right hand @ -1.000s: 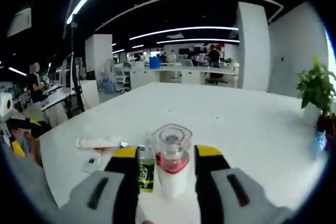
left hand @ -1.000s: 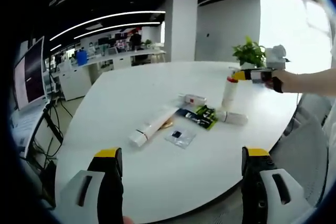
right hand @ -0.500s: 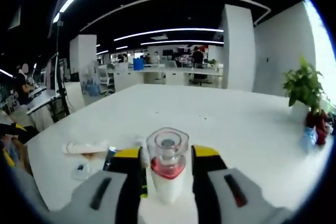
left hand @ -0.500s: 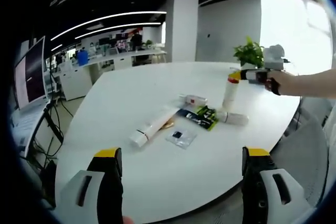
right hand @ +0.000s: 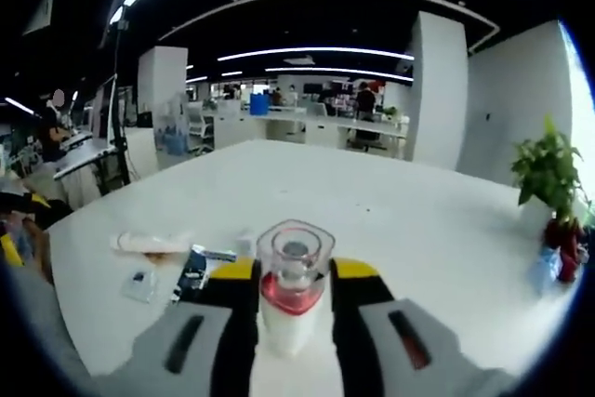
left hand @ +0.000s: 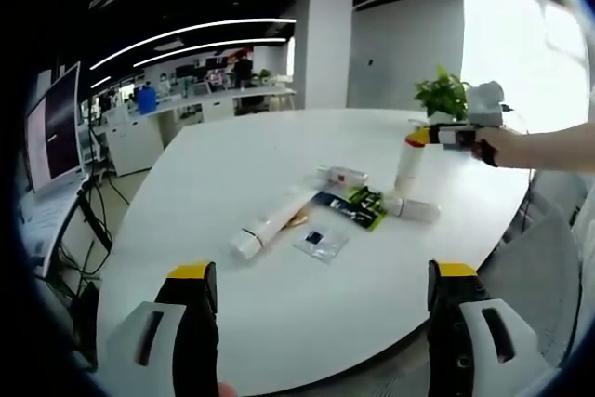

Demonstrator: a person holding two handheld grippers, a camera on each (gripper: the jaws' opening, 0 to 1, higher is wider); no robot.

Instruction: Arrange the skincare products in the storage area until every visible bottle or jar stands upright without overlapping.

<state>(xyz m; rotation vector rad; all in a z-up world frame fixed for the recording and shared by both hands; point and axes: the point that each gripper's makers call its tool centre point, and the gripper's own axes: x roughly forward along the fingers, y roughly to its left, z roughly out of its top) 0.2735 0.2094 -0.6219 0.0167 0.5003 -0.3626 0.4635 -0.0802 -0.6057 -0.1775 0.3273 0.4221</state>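
In the left gripper view, the left hand-held gripper is seen at the near edge of a white worktop, its jaws spread wide with nothing between them. Ahead of it, towards the middle of the worktop, a long white tube lies on its side, its long axis running from near left to far right. Just right of it lie a small flat sachet, a dark packet, a small bottle and a white bottle, all lying flat. At the far right, a tall white bottle with a red collar stands upright, its top gripped by the right hand-held gripper. In the right gripper view, that gripper's jaws are closed against the bottle's sides. The lying items are judged nearer to the left hand-held gripper.
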